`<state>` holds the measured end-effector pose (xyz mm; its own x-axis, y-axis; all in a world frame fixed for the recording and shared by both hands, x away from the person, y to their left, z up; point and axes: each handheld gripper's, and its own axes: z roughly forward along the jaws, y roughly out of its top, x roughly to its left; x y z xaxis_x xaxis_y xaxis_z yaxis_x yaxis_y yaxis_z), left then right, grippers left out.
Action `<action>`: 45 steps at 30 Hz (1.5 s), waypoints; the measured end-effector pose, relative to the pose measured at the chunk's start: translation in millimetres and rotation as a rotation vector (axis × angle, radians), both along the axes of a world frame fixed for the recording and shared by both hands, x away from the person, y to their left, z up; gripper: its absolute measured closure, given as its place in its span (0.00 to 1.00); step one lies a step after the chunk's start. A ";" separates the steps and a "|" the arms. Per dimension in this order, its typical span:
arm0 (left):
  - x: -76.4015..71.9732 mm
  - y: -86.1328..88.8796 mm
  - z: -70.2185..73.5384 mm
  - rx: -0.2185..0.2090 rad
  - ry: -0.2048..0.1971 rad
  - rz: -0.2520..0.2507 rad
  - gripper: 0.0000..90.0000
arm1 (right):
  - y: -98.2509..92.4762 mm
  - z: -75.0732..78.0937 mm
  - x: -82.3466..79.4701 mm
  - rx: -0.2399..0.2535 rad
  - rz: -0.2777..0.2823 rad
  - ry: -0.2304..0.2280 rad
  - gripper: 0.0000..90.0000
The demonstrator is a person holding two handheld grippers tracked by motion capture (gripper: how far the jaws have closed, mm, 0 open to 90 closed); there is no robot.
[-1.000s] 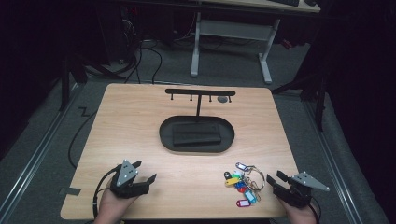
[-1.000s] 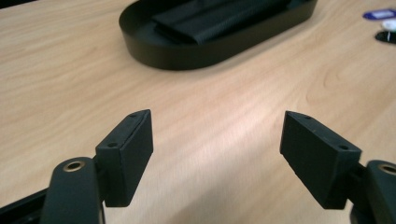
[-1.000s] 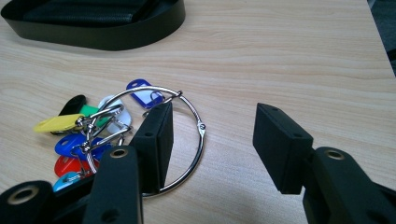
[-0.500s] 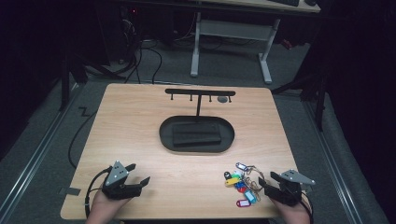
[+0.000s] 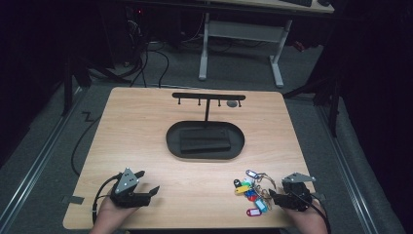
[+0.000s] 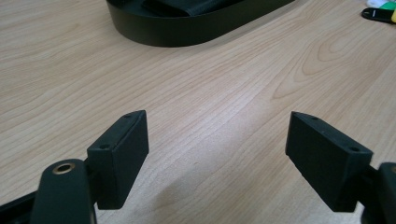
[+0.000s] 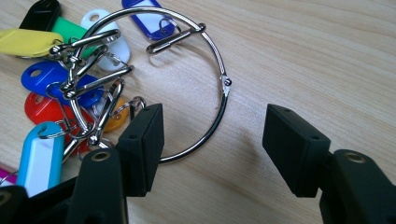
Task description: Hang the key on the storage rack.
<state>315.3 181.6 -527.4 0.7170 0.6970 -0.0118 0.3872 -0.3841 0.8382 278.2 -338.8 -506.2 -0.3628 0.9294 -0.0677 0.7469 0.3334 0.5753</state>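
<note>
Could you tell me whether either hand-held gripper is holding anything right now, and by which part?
Nothing is held. The right hand-held gripper has just been opening, its jaws apart beside the big key ring. The left hand-held gripper is open over bare table.

Your table [image 5: 146, 146] is evenly lit from above while the room around it stays dark; soft shadows, slightly grainy high view.

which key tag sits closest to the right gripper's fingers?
The light blue tag, lying just left of the right gripper; red, dark blue, yellow and white tags lie farther up the ring.
</note>
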 end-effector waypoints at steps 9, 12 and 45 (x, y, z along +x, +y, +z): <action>-0.7 -2.1 3.1 0.008 -0.008 -0.021 0.26 | 9.2 11.7 13.1 -0.068 0.040 0.093 0.44; 0.2 -0.1 3.3 -0.009 -0.010 -0.015 0.27 | 12.9 14.4 17.7 -0.084 0.048 0.128 0.46; -5.3 15.1 5.8 -0.034 0.021 0.010 0.24 | 29.1 23.4 52.6 -0.158 0.152 0.321 0.46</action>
